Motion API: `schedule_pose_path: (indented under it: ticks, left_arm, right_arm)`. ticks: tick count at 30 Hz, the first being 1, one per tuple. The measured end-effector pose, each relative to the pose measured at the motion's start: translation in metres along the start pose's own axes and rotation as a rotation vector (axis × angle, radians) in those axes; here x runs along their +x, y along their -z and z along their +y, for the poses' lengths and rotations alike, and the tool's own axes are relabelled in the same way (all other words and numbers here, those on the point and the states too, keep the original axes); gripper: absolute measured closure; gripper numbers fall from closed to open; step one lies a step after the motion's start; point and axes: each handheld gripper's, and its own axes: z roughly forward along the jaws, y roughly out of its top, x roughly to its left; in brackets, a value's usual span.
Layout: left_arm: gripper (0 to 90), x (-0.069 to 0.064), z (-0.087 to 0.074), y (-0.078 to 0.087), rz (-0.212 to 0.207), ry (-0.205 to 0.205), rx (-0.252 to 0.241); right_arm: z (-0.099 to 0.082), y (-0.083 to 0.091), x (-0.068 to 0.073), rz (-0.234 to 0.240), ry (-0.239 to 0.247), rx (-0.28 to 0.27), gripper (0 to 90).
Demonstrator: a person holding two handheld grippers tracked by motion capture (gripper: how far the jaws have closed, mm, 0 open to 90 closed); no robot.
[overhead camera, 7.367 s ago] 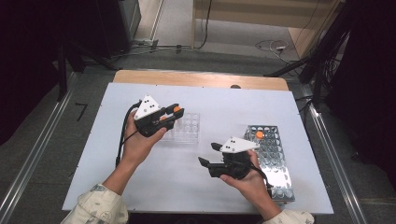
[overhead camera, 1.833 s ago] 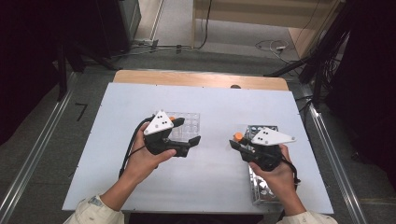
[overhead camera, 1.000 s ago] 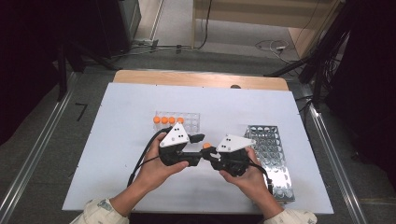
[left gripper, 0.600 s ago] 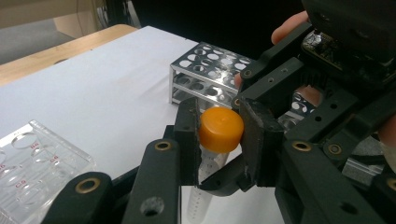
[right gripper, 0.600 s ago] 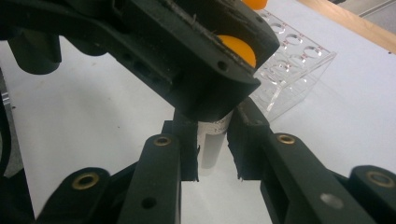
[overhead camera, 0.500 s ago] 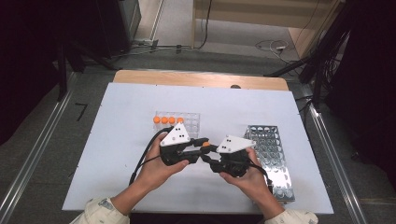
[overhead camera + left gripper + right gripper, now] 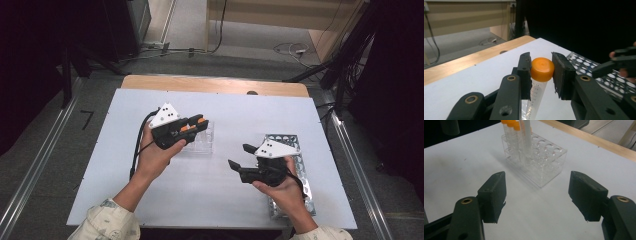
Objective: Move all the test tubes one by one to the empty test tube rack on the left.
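While left gripper [image 7: 541, 72] clamps tube [image 7: 539, 75], right jaws apart

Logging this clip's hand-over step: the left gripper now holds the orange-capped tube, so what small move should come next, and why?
Probably carry the tube over a free hole in the clear rack and lower it in. The left gripper is shut on it just under the cap, the right gripper is open with nothing in it, and the rack has open holes.

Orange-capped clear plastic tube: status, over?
Left hand-held gripper shut on orange-capped clear plastic tube. Right hand-held gripper open, just released. Clear plastic rack ahead, unobstructed.
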Motion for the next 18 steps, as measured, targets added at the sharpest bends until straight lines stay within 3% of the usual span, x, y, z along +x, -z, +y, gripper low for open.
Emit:
schedule_pose_path:
  ticks: [6, 10, 18]
  left_arm:
    - [70.9, 0.01, -0.007, -0.014, 0.077, -0.035, 0.039]
    - [71.0, 0.013, -0.01, -0.02, 0.071, -0.022, 0.048]
    - [70.8, 0.013, -0.024, -0.031, 0.08, -0.024, 0.151]
  right_arm:
    - [0.0, 0.006, -0.004, -0.014, -0.015, -0.012, 29.9]
    - [-0.001, 0.007, -0.005, -0.018, -0.018, -0.012, 30.2]
    - [-0.002, 0.009, -0.008, -0.03, -0.029, -0.011, 30.4]
